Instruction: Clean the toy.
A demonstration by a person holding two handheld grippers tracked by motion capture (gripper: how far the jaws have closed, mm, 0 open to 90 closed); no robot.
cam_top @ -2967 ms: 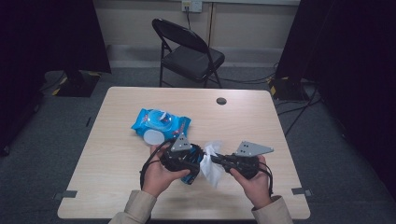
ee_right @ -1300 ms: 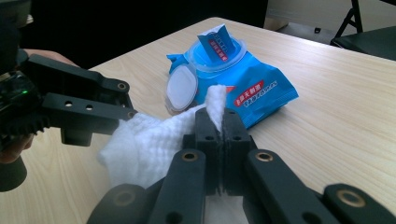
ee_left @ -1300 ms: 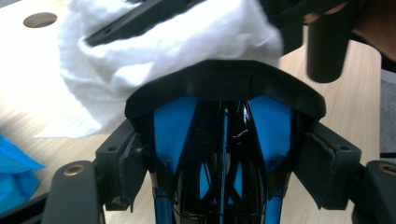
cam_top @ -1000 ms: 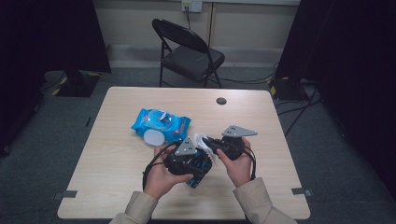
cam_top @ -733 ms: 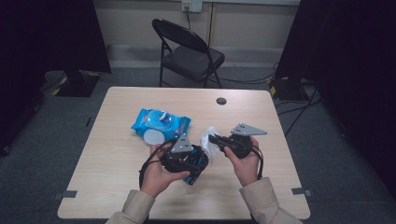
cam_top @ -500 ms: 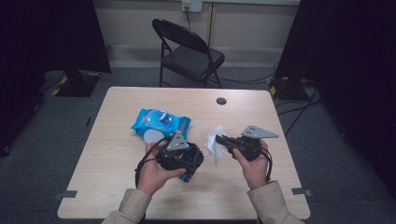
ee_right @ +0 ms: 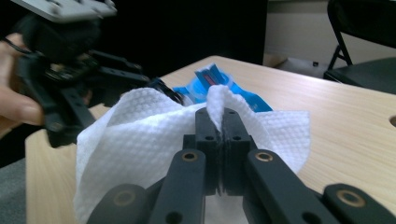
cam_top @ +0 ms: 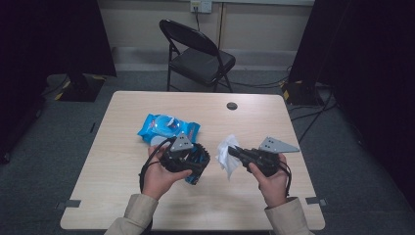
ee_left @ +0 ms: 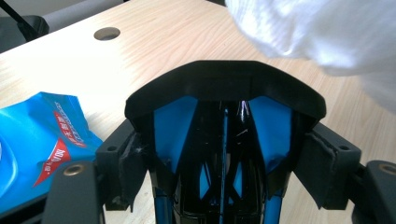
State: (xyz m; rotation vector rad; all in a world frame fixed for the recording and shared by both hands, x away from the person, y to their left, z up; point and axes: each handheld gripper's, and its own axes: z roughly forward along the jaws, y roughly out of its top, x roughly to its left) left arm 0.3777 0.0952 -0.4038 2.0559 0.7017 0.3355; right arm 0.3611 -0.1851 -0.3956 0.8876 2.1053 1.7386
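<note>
High view: a person seated at a light wooden table (cam_top: 122, 196) holds a two-jaw gripper in each hand. The left gripper (cam_top: 188, 159) sits near the middle of the table, just in front of a blue wipes packet (cam_top: 166, 128) that lies flat on the tabletop. Its jaws stand wide around a black-and-blue object (cam_top: 198, 164), probably a small plastic holder, though the view is too dark to identify it with confidence.

Left gripper view: the black-and-blue object (ee_left: 224, 140) sits between the two jaws, its curved black upper edge spanning the gap and its blue panels visible beneath; the padded inner faces of the jaws press against its sides. The wipes packet (ee_left: 42, 140) lies at lower left on the wood, and the white wipe (ee_left: 327, 32) hangs in the upper right corner, above the table. A round cable hole (ee_left: 107, 33) marks the tabletop beyond.

Right gripper view: the right gripper (ee_right: 223, 126) has its jaws closed together on a fold of the white wipe (ee_right: 140, 135), which spreads to both sides of the pinch. The left gripper (ee_right: 70, 79) appears at far left, with the blue packet (ee_right: 224, 88) behind the wipe.

High view again: the right gripper (cam_top: 234, 152) holds the wipe (cam_top: 226, 155) above the table, well apart from the packet and near the left gripper's load. A folding chair (cam_top: 198, 54) stands beyond the table.
</note>
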